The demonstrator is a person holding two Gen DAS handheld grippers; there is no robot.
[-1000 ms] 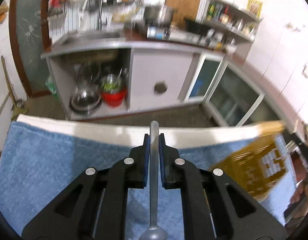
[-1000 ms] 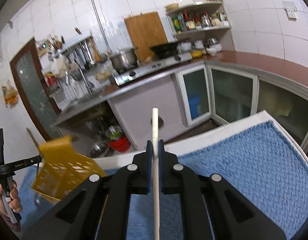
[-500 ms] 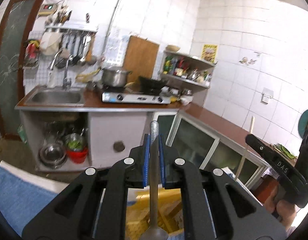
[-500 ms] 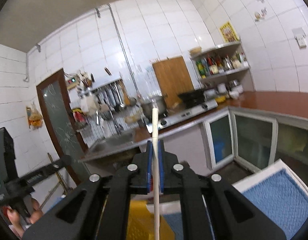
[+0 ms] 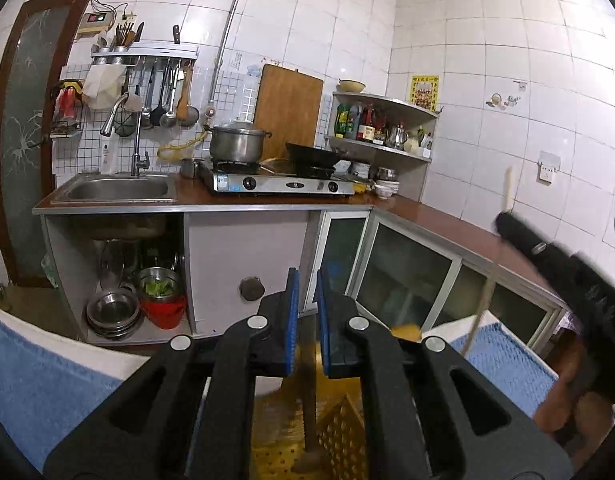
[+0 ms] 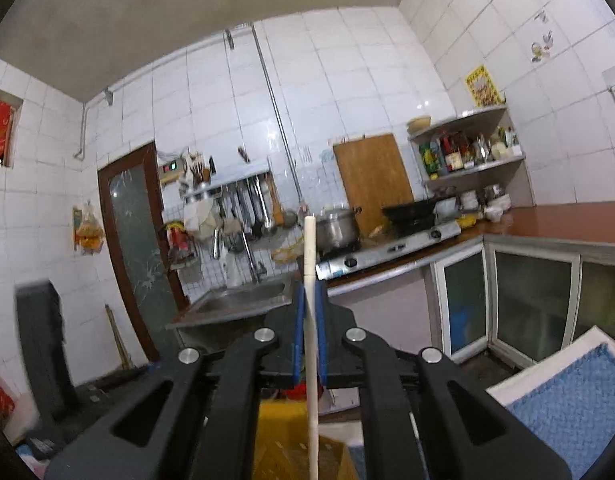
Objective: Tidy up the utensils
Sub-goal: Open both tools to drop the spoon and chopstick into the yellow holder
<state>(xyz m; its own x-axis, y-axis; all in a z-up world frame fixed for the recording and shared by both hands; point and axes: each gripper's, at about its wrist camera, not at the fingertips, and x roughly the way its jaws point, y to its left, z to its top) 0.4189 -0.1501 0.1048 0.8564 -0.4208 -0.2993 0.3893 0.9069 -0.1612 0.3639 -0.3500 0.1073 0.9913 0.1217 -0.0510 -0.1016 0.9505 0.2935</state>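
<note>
A: Item one: left gripper (image 5: 306, 312), jaws apart, nothing pinched. Where is your spoon?

B: The spoon (image 5: 308, 412) stands blurred below the opening, handle up, bowl end down inside the yellow perforated holder (image 5: 339, 436).

A: Handling?

B: Likely stiff, thin, slick metal; you grip it mid-handle if retaking it.

A: Item two: right gripper (image 6: 309, 320)?

B: Clamped on the pale chopstick (image 6: 312, 320), held upright at mid-length, its lower end over the holder. Light, rigid, apt to pivot; keep your pinch firm. The blue towel (image 6: 567, 404) lies right.
</note>
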